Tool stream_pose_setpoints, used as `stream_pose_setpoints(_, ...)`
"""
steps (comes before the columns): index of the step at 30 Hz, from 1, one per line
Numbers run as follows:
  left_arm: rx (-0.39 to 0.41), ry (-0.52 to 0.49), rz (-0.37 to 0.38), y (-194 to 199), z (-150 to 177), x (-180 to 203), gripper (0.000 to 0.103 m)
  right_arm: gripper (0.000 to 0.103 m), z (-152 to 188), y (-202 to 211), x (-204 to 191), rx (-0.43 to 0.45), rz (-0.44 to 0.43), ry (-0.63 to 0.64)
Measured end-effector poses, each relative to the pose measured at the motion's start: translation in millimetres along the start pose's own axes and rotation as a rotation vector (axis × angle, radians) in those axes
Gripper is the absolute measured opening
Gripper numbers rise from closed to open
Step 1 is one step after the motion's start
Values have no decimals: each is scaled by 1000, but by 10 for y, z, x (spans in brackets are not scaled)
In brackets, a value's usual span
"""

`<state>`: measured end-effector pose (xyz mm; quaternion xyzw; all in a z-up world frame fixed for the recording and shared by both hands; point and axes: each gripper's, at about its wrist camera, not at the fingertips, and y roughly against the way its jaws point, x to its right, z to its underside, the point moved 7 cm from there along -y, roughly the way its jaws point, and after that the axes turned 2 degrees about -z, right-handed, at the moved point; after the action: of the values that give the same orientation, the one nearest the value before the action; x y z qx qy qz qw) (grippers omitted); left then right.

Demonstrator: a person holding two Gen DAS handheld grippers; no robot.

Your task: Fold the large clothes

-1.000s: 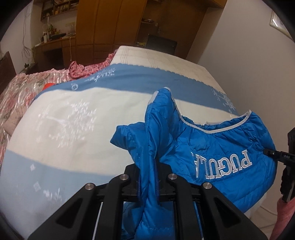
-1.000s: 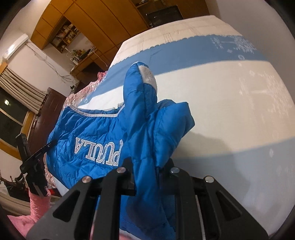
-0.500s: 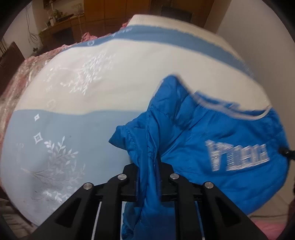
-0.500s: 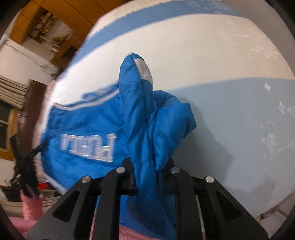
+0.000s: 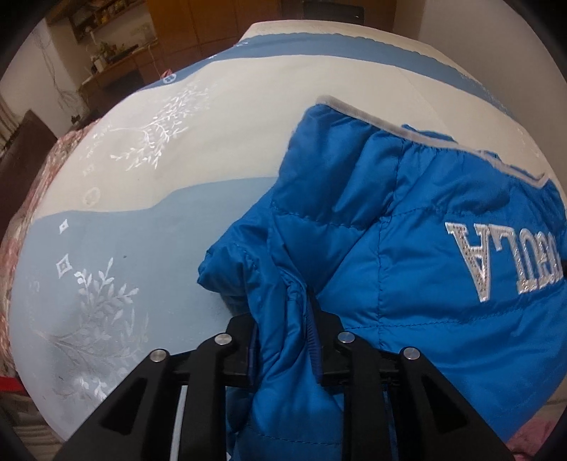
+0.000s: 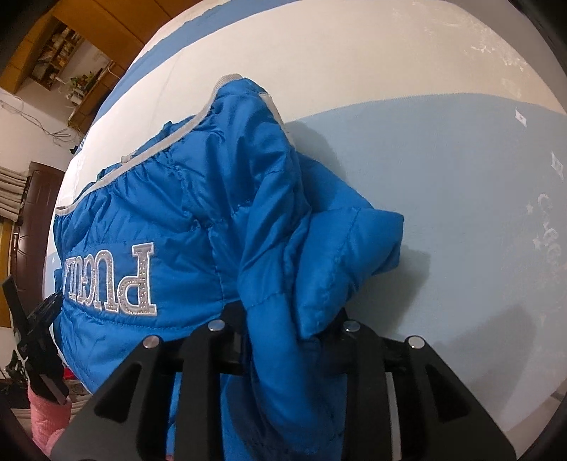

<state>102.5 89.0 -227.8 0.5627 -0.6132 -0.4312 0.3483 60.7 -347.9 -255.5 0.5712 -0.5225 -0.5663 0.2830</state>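
Observation:
A blue quilted jacket with silver lettering and grey trim lies partly on the bed, its lettered panel facing up. My left gripper is shut on a bunched fold of the jacket at its left side. My right gripper is shut on a bunched fold of the same jacket at its right side. The left gripper also shows at the far left of the right wrist view, beyond the jacket's edge. The fabric hides the fingertips of both grippers.
The bed cover is white and light blue with a pale leaf print and fills most of both views. A pink patterned quilt lies on the left. Wooden cupboards and a desk stand beyond the bed. A pink sleeve shows at lower left.
Both grippers have lowered and moved forward over the bed with the jacket. The upright blue sleeve has dropped flat, and the jacket's grey-trimmed edge now rests on the cover.

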Motion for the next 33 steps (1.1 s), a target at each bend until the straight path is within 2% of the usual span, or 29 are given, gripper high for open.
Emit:
stream_pose_setpoints(2, -15, 24, 22, 58, -11, -60, 24, 36, 43, 118, 18, 1, 21, 12)
stream_pose_setpoints(5, -12, 56, 48, 263, -42, -226, 30, 42, 30, 475, 40, 45, 68, 32)
stream_pose_setpoints(8, 43, 76, 38, 527, -148, -394, 31, 44, -40, 801, -3, 111, 115, 74)
stream_pose_setpoints(10, 101, 50, 13, 712, -304, -380, 29, 44, -147, 898, -94, 135, 118, 113)
stream_pose_setpoints(11, 121, 45, 31, 768, -400, -320, 29, 44, -201, 902, -184, 141, 107, 134)
stream_pose_setpoints(13, 140, 33, 65, 807, -519, -190, 29, 43, -338, 803, -376, 142, 106, 188)
stream_pose_setpoints(16, 134, -23, 96, 634, -729, 170, 29, 38, -551, 504, -641, 118, 107, 238)
stream_pose_setpoints(17, 126, -33, 95, 574, -779, 268, 29, 34, -603, 388, -706, 104, 104, 242)
stream_pose_setpoints(19, 117, -53, 89, 434, -837, 414, 29, 33, -706, 212, -770, 92, 126, 262)
stream_pose_setpoints(22, 74, -51, 88, 144, -941, 493, 29, 32, -860, 31, -716, 82, 158, 259)
stream_pose_setpoints(26, 23, -40, 72, -143, -913, 529, 29, 28, -1011, -195, -591, 52, 145, 221)
stream_pose_setpoints(33, 19, -39, 70, -345, -853, 546, 29, 27, -1114, -490, -431, 43, 129, 182)
